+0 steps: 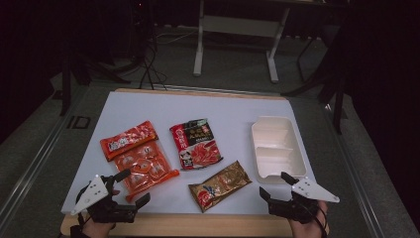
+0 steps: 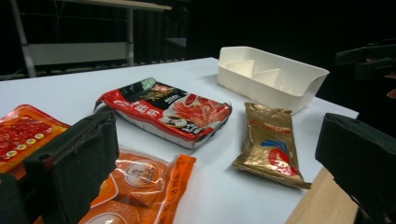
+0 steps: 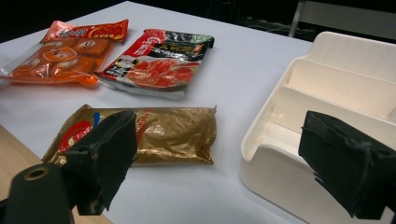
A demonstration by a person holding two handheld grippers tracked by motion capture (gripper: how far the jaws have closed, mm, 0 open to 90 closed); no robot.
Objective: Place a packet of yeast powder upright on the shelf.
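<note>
Several snack packets lie on the white table top (image 1: 163, 106). A small orange-red packet (image 1: 128, 140) sits at the left, with a clear orange pack of wrapped pieces (image 1: 146, 168) just in front of it. A red and black packet (image 1: 196, 143) lies in the middle and a gold packet (image 1: 221, 185) nearer the front. A cream divided tray (image 1: 276, 147) stands at the right, nothing in it. My left gripper (image 1: 132, 187) is open at the front left corner, beside the orange pack. My right gripper (image 1: 275, 185) is open at the front right, just before the tray.
The wooden front edge of the table (image 1: 198, 224) runs under both hands. A white desk frame (image 1: 233, 29) stands on the dark floor behind the table, with cables (image 1: 148, 64) at the back left. Bare table top lies behind the packets.
</note>
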